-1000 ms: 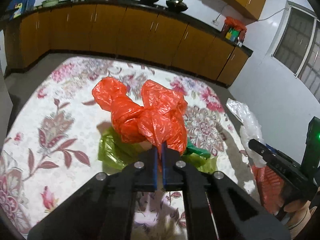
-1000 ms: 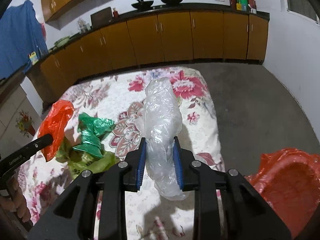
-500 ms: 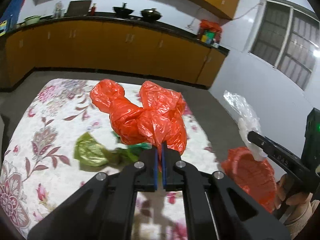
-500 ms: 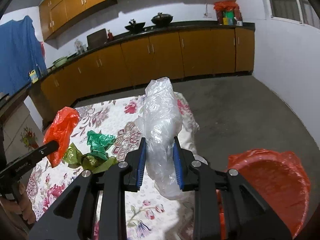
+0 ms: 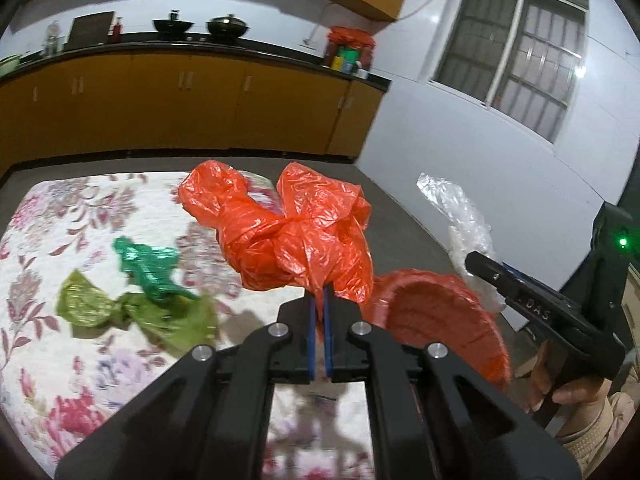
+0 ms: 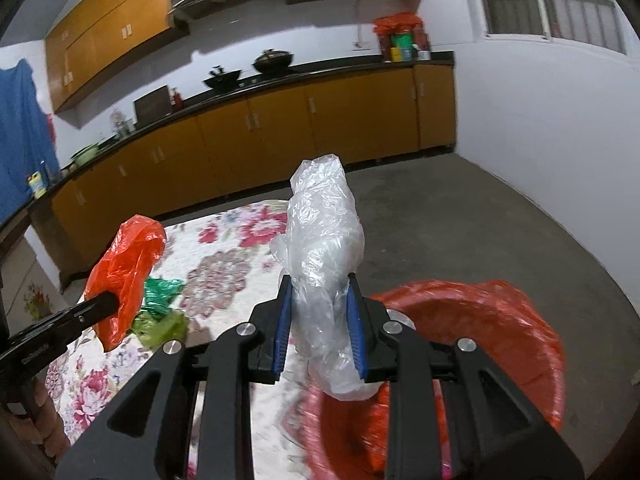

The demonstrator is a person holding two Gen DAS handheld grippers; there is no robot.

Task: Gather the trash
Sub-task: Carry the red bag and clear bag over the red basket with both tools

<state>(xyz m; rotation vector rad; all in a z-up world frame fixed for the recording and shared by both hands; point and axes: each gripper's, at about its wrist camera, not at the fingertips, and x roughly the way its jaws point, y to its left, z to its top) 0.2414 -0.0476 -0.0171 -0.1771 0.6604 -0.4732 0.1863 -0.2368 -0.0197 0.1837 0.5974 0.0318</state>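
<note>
Swung since a second ago toward the red plastic-lined bin at four o'clock, left gripper pinching crumpled orange plastic bag, right gripper clamping clear plastic bag, above floral cloth before orange cabinets.

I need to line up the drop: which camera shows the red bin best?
The right wrist view: the red bin sits just under the clear bag in the right gripper, its open mouth visible. The left wrist view shows only part of its rim, behind the orange bag.
</note>
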